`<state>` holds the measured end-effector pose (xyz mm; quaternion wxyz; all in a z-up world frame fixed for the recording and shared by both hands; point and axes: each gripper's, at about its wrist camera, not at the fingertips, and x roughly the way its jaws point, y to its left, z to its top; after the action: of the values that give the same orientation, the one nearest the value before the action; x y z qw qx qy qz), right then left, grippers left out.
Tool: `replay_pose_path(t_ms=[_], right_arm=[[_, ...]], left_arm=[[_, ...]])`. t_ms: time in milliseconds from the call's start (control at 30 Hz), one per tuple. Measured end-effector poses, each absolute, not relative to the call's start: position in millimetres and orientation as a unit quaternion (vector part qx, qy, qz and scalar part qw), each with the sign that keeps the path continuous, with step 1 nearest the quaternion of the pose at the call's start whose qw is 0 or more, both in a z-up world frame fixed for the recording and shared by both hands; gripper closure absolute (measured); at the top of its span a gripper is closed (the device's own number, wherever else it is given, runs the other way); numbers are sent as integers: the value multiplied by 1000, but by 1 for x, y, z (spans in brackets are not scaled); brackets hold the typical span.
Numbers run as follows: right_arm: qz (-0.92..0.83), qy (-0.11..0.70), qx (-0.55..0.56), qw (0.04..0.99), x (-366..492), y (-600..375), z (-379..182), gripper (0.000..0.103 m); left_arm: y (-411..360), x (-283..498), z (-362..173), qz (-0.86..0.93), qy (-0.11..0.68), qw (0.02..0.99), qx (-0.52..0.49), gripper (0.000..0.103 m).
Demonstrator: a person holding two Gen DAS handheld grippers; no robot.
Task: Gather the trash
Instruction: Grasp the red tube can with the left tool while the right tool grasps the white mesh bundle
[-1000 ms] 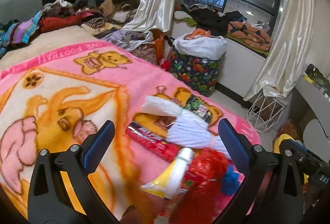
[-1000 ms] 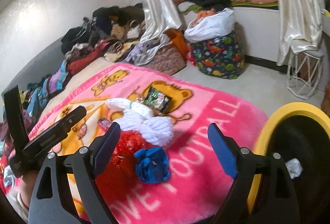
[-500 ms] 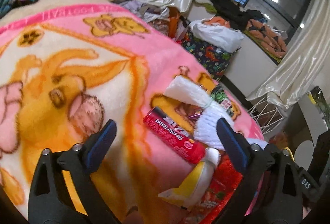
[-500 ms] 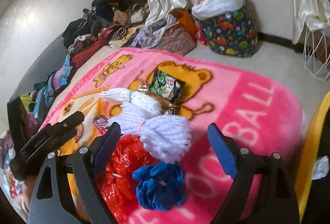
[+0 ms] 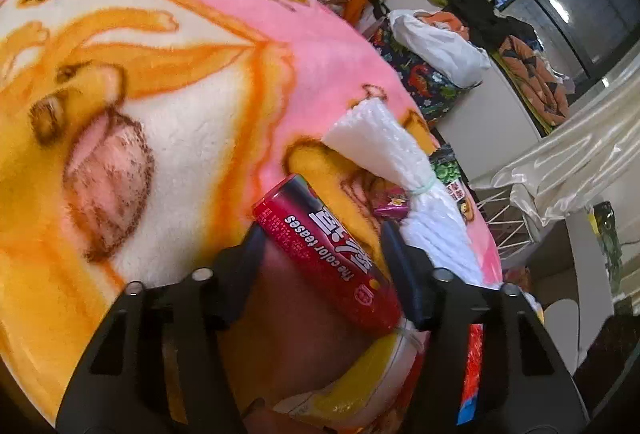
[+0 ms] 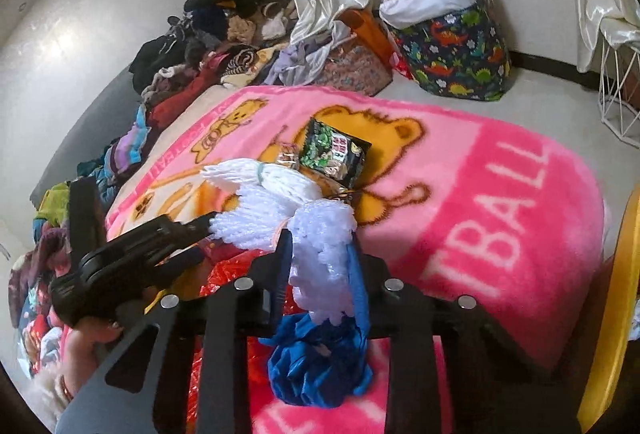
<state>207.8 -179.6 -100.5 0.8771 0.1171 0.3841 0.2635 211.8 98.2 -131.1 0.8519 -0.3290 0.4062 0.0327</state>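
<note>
Trash lies on a pink cartoon blanket (image 5: 200,46). My left gripper (image 5: 324,254) is closed around a red tube-shaped candy pack (image 5: 328,254) that lies slanted between its fingers on the blanket. My right gripper (image 6: 320,254) is shut on a white foam net sleeve (image 6: 324,258), just above a crumpled blue bag (image 6: 316,362). More white foam netting (image 6: 260,190), a red plastic wrapper (image 6: 236,274), a dark green snack packet (image 6: 334,154) and a yellow-white tube (image 5: 352,390) lie close by. The left gripper shows in the right wrist view (image 6: 160,246).
A yellow-rimmed black bin (image 6: 616,314) stands at the right edge of the bed. Piles of clothes (image 6: 224,46) lie at the bed's far side. A dinosaur-print basket (image 6: 452,46) and a white wire stand (image 6: 620,90) are on the floor beyond.
Both grippers moved down and forward onto the trash pile and closed: the left around the red candy tube, the right onto the white foam net.
</note>
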Motion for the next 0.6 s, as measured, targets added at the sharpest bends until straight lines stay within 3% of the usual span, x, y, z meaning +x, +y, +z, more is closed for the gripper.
replay_pose_path(t_ms=[33, 233, 600], right_arm=[[262, 379, 114, 880, 205, -180, -98, 79], [258, 350, 104, 894, 191, -185, -85, 80], [246, 326, 121, 905, 177, -204, -70, 85]], left_arm=[[99, 213, -132, 35, 409, 850, -330, 64], [101, 207, -130, 28, 405, 850, -337, 70], [86, 179, -85, 2, 349, 889, -296, 77]])
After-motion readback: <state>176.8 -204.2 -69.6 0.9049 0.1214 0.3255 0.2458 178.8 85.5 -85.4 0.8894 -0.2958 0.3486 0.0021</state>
